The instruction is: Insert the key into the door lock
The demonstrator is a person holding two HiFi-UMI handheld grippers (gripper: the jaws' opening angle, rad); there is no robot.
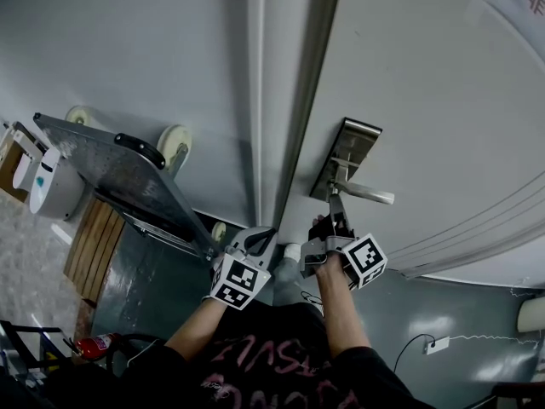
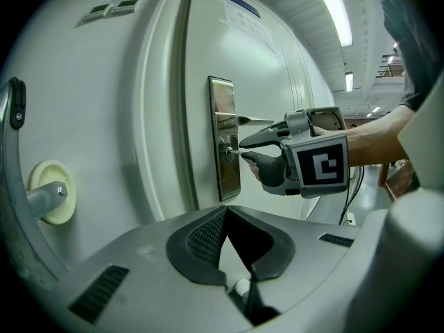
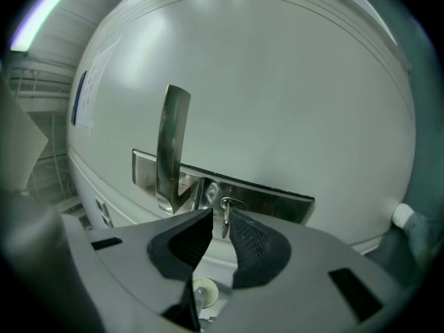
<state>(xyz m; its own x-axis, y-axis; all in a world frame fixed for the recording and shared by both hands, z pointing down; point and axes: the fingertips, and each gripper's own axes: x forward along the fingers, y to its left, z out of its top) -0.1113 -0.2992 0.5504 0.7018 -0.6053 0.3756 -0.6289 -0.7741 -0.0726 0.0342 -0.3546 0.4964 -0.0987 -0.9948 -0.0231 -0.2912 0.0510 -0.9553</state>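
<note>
A printed sheet [image 2: 244, 21] on the pale door [image 1: 426, 100] is too small to read. The small silver key [image 3: 225, 218] sits in the cylinder of the steel lock plate [image 3: 274, 201], below the lever handle [image 3: 171, 144]. The right gripper [image 3: 220, 212] has its fingers slightly apart on either side of the key, not clamping it. The left gripper [image 2: 225, 217] hangs back with its fingertips together, holding nothing.
</note>
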